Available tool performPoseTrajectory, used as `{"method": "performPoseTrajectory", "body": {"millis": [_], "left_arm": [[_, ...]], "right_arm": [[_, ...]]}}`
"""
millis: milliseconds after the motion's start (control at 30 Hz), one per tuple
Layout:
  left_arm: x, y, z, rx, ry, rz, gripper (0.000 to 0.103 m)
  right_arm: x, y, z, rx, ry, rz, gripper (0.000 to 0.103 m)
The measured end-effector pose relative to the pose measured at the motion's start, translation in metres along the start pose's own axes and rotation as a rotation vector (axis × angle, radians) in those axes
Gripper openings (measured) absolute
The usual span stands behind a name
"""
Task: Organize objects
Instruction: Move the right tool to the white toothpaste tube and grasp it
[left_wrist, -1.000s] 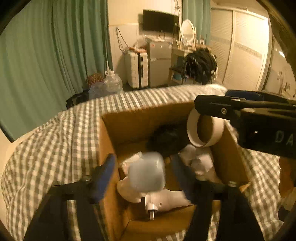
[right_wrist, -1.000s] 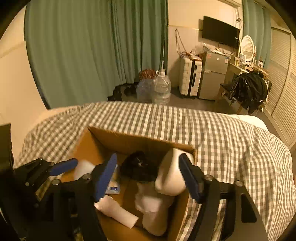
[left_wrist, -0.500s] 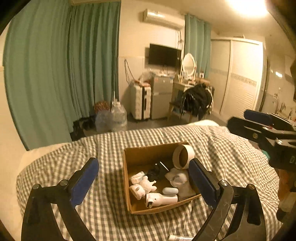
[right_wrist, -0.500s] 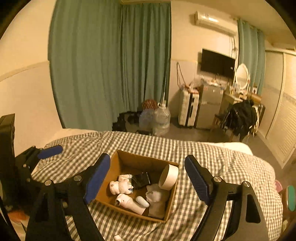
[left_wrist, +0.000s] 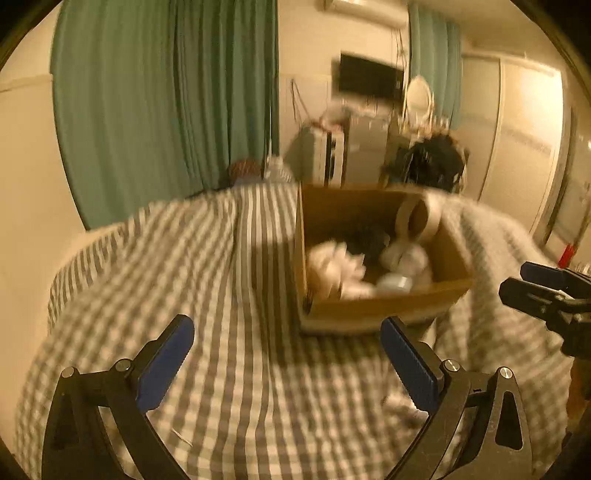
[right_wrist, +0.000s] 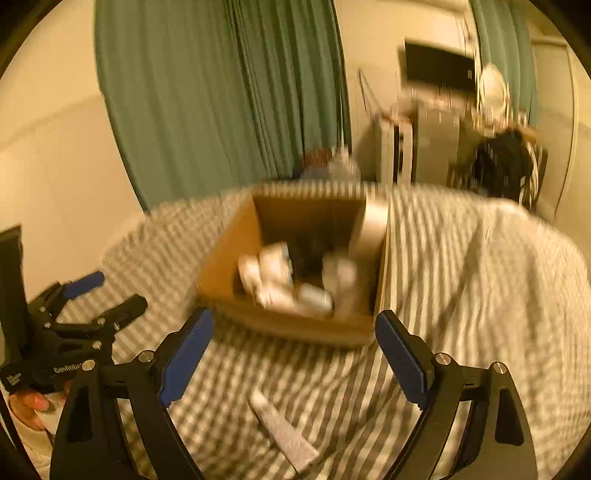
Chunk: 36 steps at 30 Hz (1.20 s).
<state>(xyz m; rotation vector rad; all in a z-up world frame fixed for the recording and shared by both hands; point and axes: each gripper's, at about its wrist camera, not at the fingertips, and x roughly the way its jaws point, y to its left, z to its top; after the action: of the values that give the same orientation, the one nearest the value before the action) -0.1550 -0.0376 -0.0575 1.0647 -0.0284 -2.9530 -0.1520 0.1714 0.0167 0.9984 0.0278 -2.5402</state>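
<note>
Cardboard makes the box (left_wrist: 373, 306), which sits on the bed (left_wrist: 207, 266) toward its far edge, open at the top; both views are smeared by motion, so its contents read only roughly. Inside lie several white things (left_wrist: 334, 267), too blurred to name; a dark lump (left_wrist: 369, 240) sits behind them; a tape roll (left_wrist: 417, 219) stands on edge against the box's far right corner, its hollow facing left; in the right wrist view the roll (right_wrist: 371, 230) leans on the right wall of the box (right_wrist: 221, 266).

Left tongs (left_wrist: 286, 363) hang wide over the bed's checked cover, nearer than the box, with nothing between the blue pads (left_wrist: 164, 363); right tongs (right_wrist: 293, 360) are likewise wide and hold nothing, the box's near wall just beyond the tips.

On the cover below the right tongs, outside the box, lies a flat pale tube (right_wrist: 282, 432), slanting toward the near edge; its kind I cannot tell.

Each tool shows in the other's view: the right tongs (left_wrist: 546, 291) at the right rim, off the bed's right side; the left tongs (right_wrist: 99, 299) at the left rim, gripped by a hand (right_wrist: 27, 404).

Green curtain (left_wrist: 166, 110) hangs behind the bed.
</note>
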Motion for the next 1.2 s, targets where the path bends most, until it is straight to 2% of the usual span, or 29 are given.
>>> {"method": "performPoseTrajectory", "body": {"millis": [233,300,367,567,600,733,800,1000,1200], "left_arm": [[0.043,-0.007,-0.044,0.014,0.147,-0.014,0.103],[0.048,-0.007,-0.049,0.009,0.172,-0.019,0.103],[0.052,-0.006,-0.054,-0.001,0.193,-0.029,0.103],[0.058,-0.004,-0.062,-0.006,0.223,-0.008,0.103],[0.058,-0.004,-0.062,-0.007,0.225,-0.008,0.103],[0.058,-0.003,-0.064,-0.008,0.221,-0.001,0.103],[0.058,-0.003,-0.065,-0.006,0.222,0.002,0.103],[0.052,-0.002,-0.067,-0.014,0.211,0.003,0.103],[0.043,0.000,-0.071,-0.031,0.202,-0.001,0.103]], "right_arm": [[0.061,-0.004,-0.054,-0.017,0.194,-0.012,0.089],[0.073,0.003,-0.067,-0.037,0.252,-0.002,0.089],[0.084,0.011,-0.078,-0.080,0.299,-0.032,0.089],[0.105,0.015,-0.094,-0.090,0.396,-0.023,0.072],[0.106,0.015,-0.095,-0.092,0.405,-0.025,0.068],[0.113,0.017,-0.104,-0.107,0.442,-0.020,0.061],[0.115,0.019,-0.107,-0.115,0.457,-0.003,0.050],[0.110,0.022,-0.114,-0.144,0.452,-0.025,0.032],[0.090,0.023,-0.117,-0.134,0.406,-0.045,0.025]]}}
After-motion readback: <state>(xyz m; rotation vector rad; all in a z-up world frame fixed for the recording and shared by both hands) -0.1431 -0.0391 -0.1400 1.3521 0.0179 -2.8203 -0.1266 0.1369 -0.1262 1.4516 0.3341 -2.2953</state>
